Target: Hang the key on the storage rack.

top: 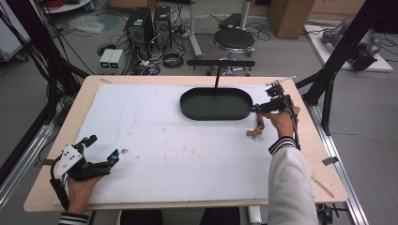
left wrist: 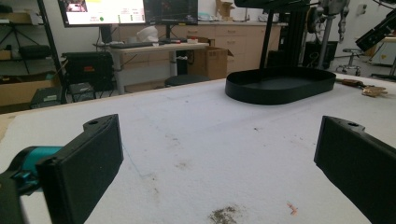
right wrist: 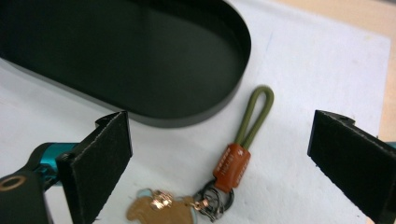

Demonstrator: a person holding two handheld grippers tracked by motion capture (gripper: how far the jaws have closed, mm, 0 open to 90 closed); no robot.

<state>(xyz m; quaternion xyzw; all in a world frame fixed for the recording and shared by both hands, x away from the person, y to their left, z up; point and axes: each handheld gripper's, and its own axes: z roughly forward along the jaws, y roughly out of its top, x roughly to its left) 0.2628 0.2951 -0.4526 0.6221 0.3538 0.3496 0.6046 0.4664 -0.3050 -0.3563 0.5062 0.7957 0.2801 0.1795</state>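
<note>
White padding (top: pixel 155 154) covers most of the wooden table (top: pixel 89 89), so that's your backdrop. Next biggest is the black oval tray (top: pixel 216 104), sitting toward the far right of the mat with nothing in it as far as I can see. Down at the near left corner the left gripper (top: pixel 101 149) just rests on the mat, jaws spread wide with nothing between them, well away from the action.

The right gripper (right wrist: pixel 219 144) is where it's at: jaws wide apart and nothing pinched, hovering right over the keychain (right wrist: pixel 219 177). That little thing lies flat on the mat just beside the tray's near right end, not touching it — olive cord loop (right wrist: pixel 256 114) pointing toward the tray's end, brown leather tab below it, then the ring and a small gold charm.

Looks to me like the reach-in-and-grab step, with the tray as the likely drop spot. Next move probably needs the jaws lowered around the tab or loop, then closed firmly.
</note>
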